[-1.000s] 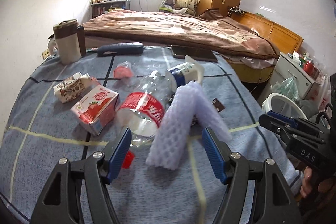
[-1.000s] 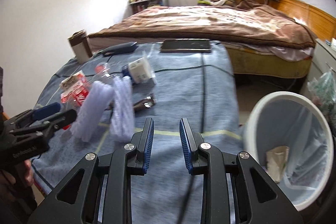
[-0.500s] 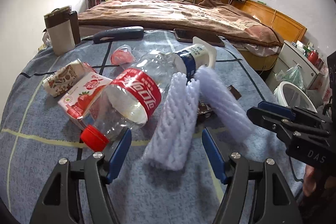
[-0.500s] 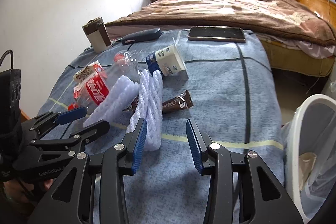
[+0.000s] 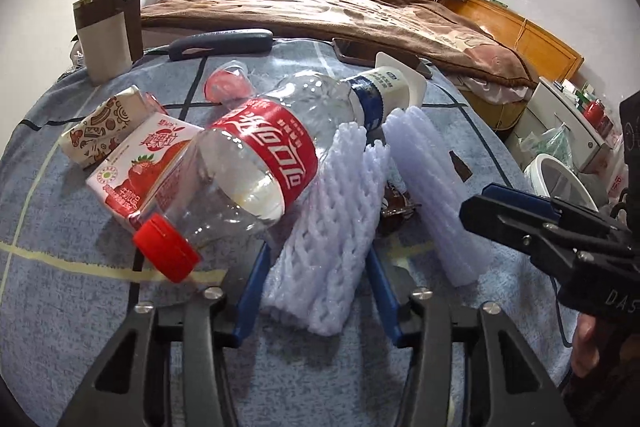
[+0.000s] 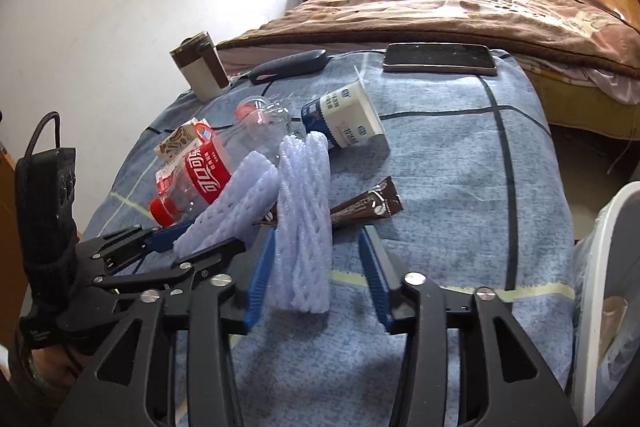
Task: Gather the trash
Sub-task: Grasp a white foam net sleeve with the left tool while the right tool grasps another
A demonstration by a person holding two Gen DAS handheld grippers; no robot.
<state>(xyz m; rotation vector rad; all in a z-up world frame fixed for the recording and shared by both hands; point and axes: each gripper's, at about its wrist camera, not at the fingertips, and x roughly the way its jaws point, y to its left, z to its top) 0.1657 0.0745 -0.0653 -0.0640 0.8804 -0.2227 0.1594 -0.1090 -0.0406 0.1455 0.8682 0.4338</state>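
Both grippers have dropped closer onto the foam sleeves. Left gripper (image 5: 316, 281), low centre, is closing around one sleeve (image 5: 328, 227), pads about touching. Right gripper (image 6: 316, 273) is opening, straddling the other sleeve (image 6: 304, 219), untouched. Only the right view shows the bin (image 6: 600, 267) at right edge and phone (image 6: 440, 59) whole, upper right.

The tablecloth (image 5: 60, 307) is mottled blue-grey with dark and pale yellow lines. At twelve o'clock lies a clear bottle (image 5: 256, 167) with red label and red cap (image 5: 166, 251); beside it, pale lilac foam nets (image 5: 332, 227). The carton (image 5: 132, 171) shows strawberries.
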